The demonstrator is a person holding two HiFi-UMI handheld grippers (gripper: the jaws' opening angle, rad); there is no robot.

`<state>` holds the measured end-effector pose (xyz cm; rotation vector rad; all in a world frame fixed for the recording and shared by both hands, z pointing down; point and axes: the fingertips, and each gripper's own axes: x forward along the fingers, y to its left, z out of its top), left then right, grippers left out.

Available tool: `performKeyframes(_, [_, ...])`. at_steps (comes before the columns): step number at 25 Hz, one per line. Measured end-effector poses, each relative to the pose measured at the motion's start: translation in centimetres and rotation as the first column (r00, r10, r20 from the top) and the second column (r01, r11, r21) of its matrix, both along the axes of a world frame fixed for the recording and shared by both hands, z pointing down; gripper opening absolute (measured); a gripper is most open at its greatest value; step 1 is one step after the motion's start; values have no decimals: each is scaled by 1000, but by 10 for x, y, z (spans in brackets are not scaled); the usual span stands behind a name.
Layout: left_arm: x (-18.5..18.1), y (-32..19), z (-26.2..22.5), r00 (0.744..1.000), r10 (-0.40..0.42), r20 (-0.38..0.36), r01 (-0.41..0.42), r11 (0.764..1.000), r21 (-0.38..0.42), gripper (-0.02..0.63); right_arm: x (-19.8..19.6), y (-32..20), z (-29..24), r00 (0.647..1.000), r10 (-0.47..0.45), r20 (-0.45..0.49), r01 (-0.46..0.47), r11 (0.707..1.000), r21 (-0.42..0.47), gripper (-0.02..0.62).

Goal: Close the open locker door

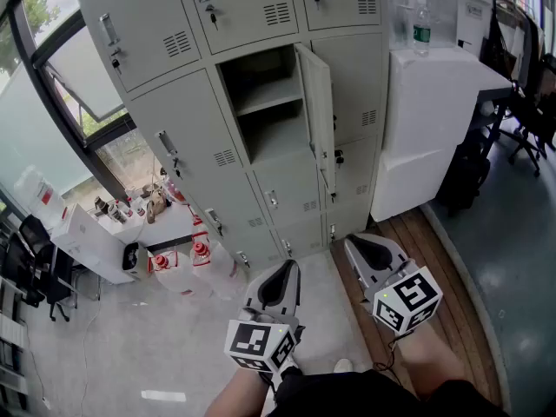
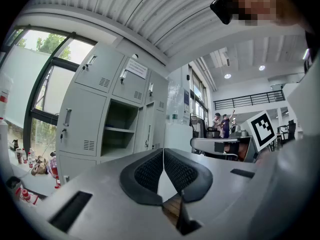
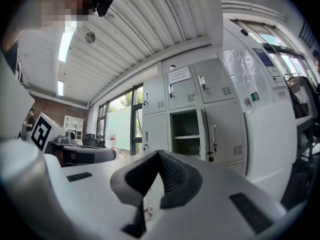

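Note:
A grey bank of lockers [image 1: 174, 137] fills the wall ahead. One middle compartment [image 1: 265, 102] stands open, with a shelf inside and nothing on it. Its door [image 1: 318, 115] swings out to the right, edge-on to me. My left gripper [image 1: 281, 278] is held low in front of my body, jaws shut and empty. Beside it my right gripper [image 1: 363, 246] is also shut and empty. Both are well short of the lockers. The open compartment [image 2: 119, 130] shows in the left gripper view, and the door [image 3: 211, 134] in the right gripper view.
A white cabinet [image 1: 434, 129] with a water bottle [image 1: 421, 26] on top stands right of the lockers. Bottles and clutter [image 1: 174, 259] sit on the floor at the left by a window. Office chairs [image 1: 530, 120] stand at far right. Two people [image 2: 222, 124] are seen far off.

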<state>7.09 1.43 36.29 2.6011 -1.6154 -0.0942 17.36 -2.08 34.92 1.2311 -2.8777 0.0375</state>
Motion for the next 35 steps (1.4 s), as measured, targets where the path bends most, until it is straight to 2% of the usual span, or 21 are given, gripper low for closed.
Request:
performKeyframes(11, [-1, -4, 0, 1000, -8, -6, 8, 1000, -3, 20, -1, -3, 0, 1000, -8, 2, 8, 1000, -4, 52])
performKeyframes(17, [-2, -6, -1, 1000, -7, 2, 7, 1000, -3, 20, -7, -4, -4, 998, -38, 43, 38, 999, 8, 52])
performKeyframes(35, [-31, -25, -8, 999, 38, 19, -38, 999, 0, 20, -39, -25, -6, 999, -5, 50, 5, 1000, 0, 52])
